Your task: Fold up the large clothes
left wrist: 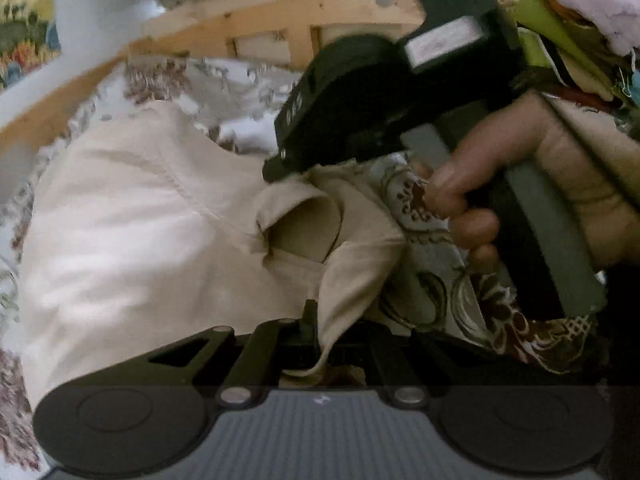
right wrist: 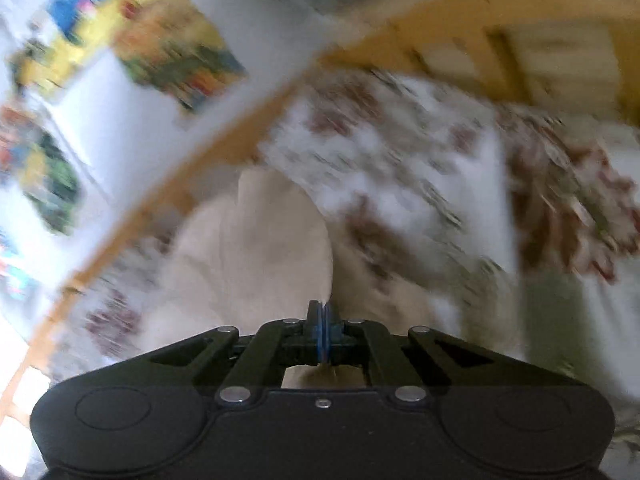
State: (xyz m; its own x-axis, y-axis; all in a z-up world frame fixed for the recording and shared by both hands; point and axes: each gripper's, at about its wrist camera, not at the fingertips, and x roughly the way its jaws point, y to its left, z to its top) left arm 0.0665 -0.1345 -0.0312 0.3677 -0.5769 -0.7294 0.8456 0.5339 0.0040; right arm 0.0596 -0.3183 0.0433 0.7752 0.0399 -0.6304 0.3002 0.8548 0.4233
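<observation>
Cream cloth: a large cream cotton garment point(left wrist: 132, 220) fills the centre and left of the left wrist view, spread on a floral bedsheet in white, grey and maroon point(left wrist: 240, 80); a folded-over flap opens like a pocket mouth at mid-frame.
Left gripper: the black left gripper point(left wrist: 312, 320), bottom centre, has its jaws pinched together on an edge of the cream garment; only one dark fingertip shows, the other is covered by cloth.
Right gripper: the black right gripper with blue pads point(right wrist: 325, 320) has its pads pressed flat together; the cream garment point(right wrist: 256, 248) lies just ahead and under them, but whether any cloth is caught I cannot tell.
Hidden or blurred: the right wrist view is smeared throughout, so the bedsheet point(right wrist: 400, 168) pattern and the colourful pictures point(right wrist: 168, 48) at upper left are hard to read. In the left wrist view the right gripper's body point(left wrist: 360, 112) and the person's hand point(left wrist: 532, 184) on its grey handle cover the upper right.
Edges and room: a light wooden bed frame point(left wrist: 248, 24) curves across the top; open sheet lies between it and the garment.
Around: a heap of mixed clothes point(left wrist: 568, 12) crowds the top right corner; a patterned cloth bunches beside the hand.
</observation>
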